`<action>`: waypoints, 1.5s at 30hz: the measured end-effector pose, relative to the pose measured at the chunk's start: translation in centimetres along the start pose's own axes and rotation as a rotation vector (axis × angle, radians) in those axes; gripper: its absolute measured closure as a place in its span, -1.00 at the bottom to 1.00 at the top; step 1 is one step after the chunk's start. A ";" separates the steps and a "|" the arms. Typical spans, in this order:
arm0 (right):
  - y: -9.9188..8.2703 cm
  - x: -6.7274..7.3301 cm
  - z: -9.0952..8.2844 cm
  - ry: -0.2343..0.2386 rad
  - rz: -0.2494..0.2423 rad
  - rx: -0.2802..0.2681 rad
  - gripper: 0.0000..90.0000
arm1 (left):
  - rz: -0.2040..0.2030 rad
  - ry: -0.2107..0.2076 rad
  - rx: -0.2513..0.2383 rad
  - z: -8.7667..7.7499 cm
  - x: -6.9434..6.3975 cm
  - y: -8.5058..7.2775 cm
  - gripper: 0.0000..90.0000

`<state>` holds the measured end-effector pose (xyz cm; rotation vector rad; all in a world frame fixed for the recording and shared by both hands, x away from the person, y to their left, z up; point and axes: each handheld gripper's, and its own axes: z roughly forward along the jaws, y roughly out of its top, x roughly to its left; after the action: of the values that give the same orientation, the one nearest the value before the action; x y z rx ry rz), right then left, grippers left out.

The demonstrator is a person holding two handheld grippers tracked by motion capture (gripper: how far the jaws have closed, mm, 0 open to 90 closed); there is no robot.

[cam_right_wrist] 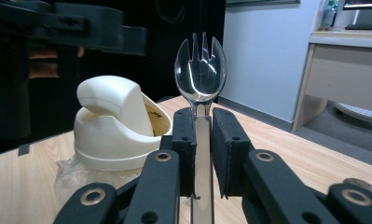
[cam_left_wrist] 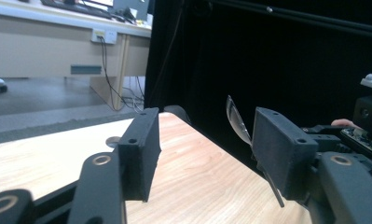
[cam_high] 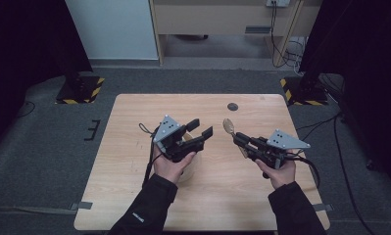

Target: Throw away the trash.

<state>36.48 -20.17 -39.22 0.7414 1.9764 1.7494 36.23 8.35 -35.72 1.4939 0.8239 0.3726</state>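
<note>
A clear plastic spork (cam_right_wrist: 200, 72) stands upright between the jaws of my right gripper (cam_right_wrist: 202, 116), which is shut on its handle. From above, the spork (cam_high: 228, 126) pokes out past the right gripper (cam_high: 238, 137) toward the table's middle. My left gripper (cam_high: 201, 127) hovers left of it, jaws wide apart with nothing between them. In the left gripper view the spork (cam_left_wrist: 237, 122) shows edge-on just beyond the right-hand jaw of the open gripper (cam_left_wrist: 207, 135). A cream lidded container (cam_right_wrist: 113, 126) sits on the table, its lid tipped up. From above, the container (cam_high: 192, 165) lies under my left hand.
The wooden table (cam_high: 134, 122) has a small dark round disc (cam_high: 232, 106) near its far edge. Crinkled clear plastic (cam_right_wrist: 72, 173) lies by the container's base. Two dark stands on hazard-striped bases (cam_high: 80, 88) flank the far corners. Grey carpet surrounds the table.
</note>
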 end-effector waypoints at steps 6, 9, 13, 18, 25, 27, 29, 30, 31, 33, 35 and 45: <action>-0.5 0.4 0.5 0.019 -0.014 0.020 0.78 | -0.026 -0.023 0.003 1.5 -0.9 -0.6 0.02; -0.7 0.7 0.7 0.031 -0.014 0.026 0.78 | -0.036 -0.016 0.022 2.0 -1.1 -0.8 0.13; -0.8 0.7 0.7 0.039 -0.021 0.028 0.78 | -0.077 -0.015 0.055 2.7 -1.2 -1.1 0.27; -0.8 0.7 0.7 0.047 -0.019 0.023 0.78 | -0.115 -0.027 0.081 3.3 -1.4 -1.6 0.40; -0.9 0.8 0.8 0.057 -0.021 0.026 0.78 | -0.155 -0.046 0.091 3.5 -1.6 -1.8 0.76; -1.0 0.9 0.9 0.057 -0.022 0.027 0.79 | -0.172 -0.063 0.091 3.4 -1.6 -1.7 0.90; -1.1 1.0 1.0 0.059 -0.022 0.027 0.79 | -0.170 -0.066 0.095 3.4 -1.6 -1.7 0.91; -1.1 1.0 1.0 0.059 -0.020 0.030 0.79 | -0.166 -0.067 0.100 3.4 -1.5 -1.7 0.91; -1.1 1.0 1.0 0.062 -0.022 0.033 0.79 | -0.163 -0.067 0.099 3.3 -1.5 -1.7 0.91; -1.1 1.1 1.0 0.064 -0.019 0.029 0.78 | -0.149 -0.060 0.085 3.0 -1.4 -1.6 0.91; -0.9 0.9 0.8 0.058 -0.012 0.018 0.75 | -0.122 -0.041 0.066 2.4 -1.1 -1.2 0.91; -1.3 -1.0 -0.6 -0.042 0.017 0.002 0.49 | -0.035 0.035 -0.004 -0.8 1.3 1.6 0.91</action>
<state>36.71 -21.38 -40.52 0.7914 1.9501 1.7266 37.00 9.92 -34.43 1.4712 0.8753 0.3748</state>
